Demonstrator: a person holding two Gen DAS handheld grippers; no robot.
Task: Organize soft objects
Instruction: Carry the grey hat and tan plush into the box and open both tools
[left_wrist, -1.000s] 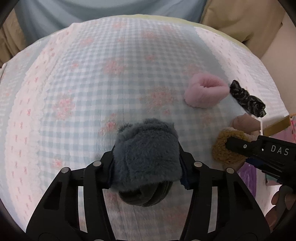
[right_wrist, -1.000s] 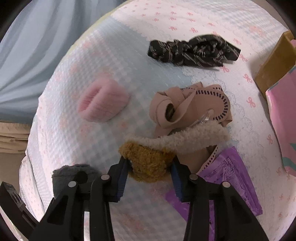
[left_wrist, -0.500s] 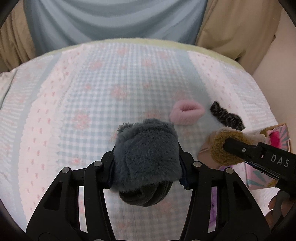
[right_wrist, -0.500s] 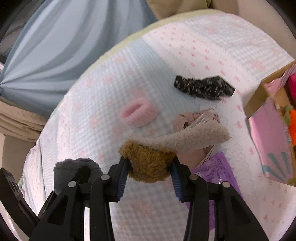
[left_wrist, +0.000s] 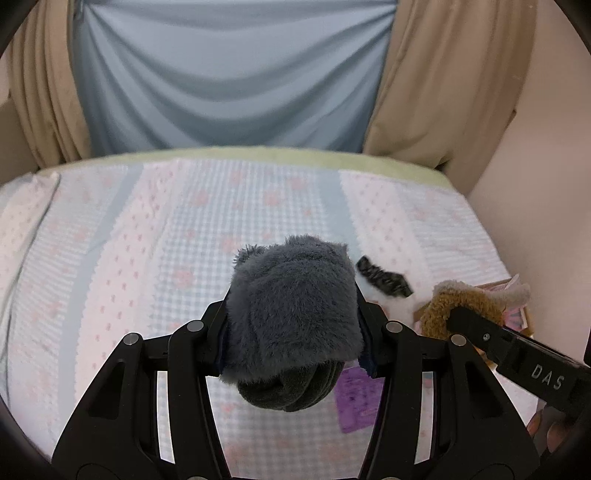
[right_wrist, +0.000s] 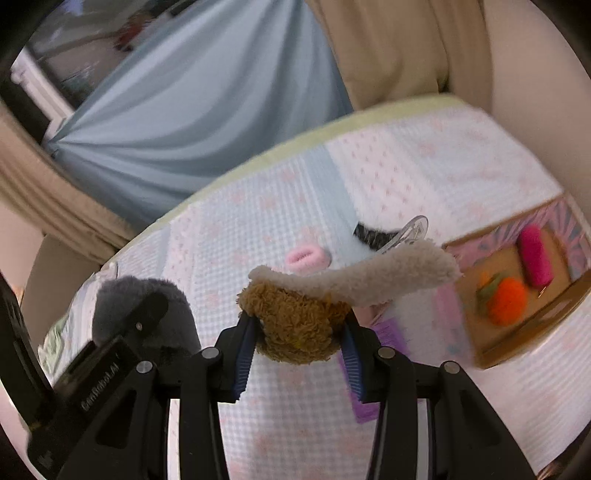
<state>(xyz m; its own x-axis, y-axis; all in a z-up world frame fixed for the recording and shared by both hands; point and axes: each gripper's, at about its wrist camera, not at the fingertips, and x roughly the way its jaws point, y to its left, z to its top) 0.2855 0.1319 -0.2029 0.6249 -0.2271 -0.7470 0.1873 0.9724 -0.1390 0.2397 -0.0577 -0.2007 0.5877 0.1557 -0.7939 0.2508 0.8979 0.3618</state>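
Note:
My left gripper (left_wrist: 291, 332) is shut on a grey furry roll (left_wrist: 291, 306) and holds it high above the bed; the roll also shows in the right wrist view (right_wrist: 144, 314). My right gripper (right_wrist: 297, 339) is shut on a brown and cream fleece piece (right_wrist: 295, 321), also lifted; it shows at the right of the left wrist view (left_wrist: 458, 302). A pink fluffy ring (right_wrist: 308, 256) and a black patterned scrunchie (left_wrist: 382, 280) lie on the bedspread below. A purple packet (left_wrist: 356, 400) lies under the grippers.
A cardboard box (right_wrist: 524, 347) at the right holds an orange pompom (right_wrist: 508, 301) and a magenta roll (right_wrist: 535, 254). The checked bedspread (left_wrist: 147, 258) spreads left. Blue and beige curtains (left_wrist: 229, 74) hang behind the bed. A wall is at the right.
Both grippers have risen well above the bed with their items held. The bed objects look smaller, and the box has come into the right wrist view.

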